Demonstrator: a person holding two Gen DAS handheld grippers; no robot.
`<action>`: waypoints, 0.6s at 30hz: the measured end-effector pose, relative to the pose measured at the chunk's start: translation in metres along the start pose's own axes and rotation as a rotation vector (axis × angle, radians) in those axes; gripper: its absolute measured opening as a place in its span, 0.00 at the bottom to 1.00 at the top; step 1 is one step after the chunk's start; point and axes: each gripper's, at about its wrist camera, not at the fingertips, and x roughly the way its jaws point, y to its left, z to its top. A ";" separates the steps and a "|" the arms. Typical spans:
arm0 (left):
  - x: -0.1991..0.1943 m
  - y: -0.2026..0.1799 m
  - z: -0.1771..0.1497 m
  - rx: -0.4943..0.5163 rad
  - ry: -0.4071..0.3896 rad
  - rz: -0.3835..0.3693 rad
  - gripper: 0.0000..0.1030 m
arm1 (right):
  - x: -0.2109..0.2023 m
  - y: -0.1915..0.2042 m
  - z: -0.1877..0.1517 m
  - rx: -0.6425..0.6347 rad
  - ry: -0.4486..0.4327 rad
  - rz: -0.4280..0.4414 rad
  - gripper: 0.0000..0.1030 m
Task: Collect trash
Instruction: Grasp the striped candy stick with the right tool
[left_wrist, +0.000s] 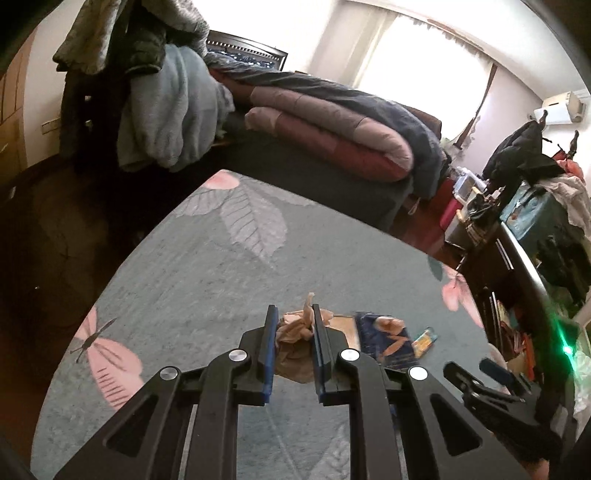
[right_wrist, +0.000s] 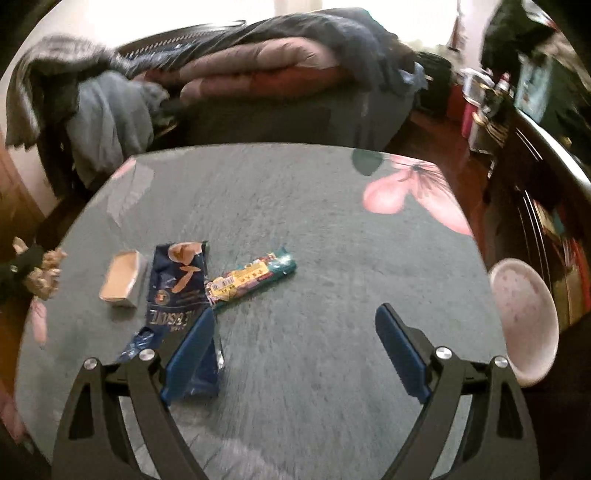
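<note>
Our left hand-held gripper pinches a crumpled tissue narrowly; loose paper could slip out. Our right hand-held gripper gapes wide, empty, over the rug, near the blue bag and wrapper; it may snag both.

Open rug centre, wrappers left, bowl right edge

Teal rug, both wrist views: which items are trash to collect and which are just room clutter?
Trash for the job:
- crumpled beige paper wad, clamped in the left gripper
- small open cardboard box
- dark blue snack bag
- colourful candy-bar wrapper

Just lying about:
- pink round plastic bowl at the rug's edge
- folded quilt on the bed
- grey-blue fleece
</note>
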 end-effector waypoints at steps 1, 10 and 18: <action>0.001 0.001 0.000 0.000 0.003 0.002 0.16 | 0.008 0.003 0.002 -0.029 0.008 -0.010 0.87; -0.001 0.000 0.006 0.010 -0.017 -0.016 0.16 | 0.038 0.006 0.002 -0.088 0.054 -0.031 0.87; -0.010 -0.011 0.008 0.038 -0.035 -0.039 0.16 | 0.040 0.036 0.012 -0.139 0.037 0.043 0.91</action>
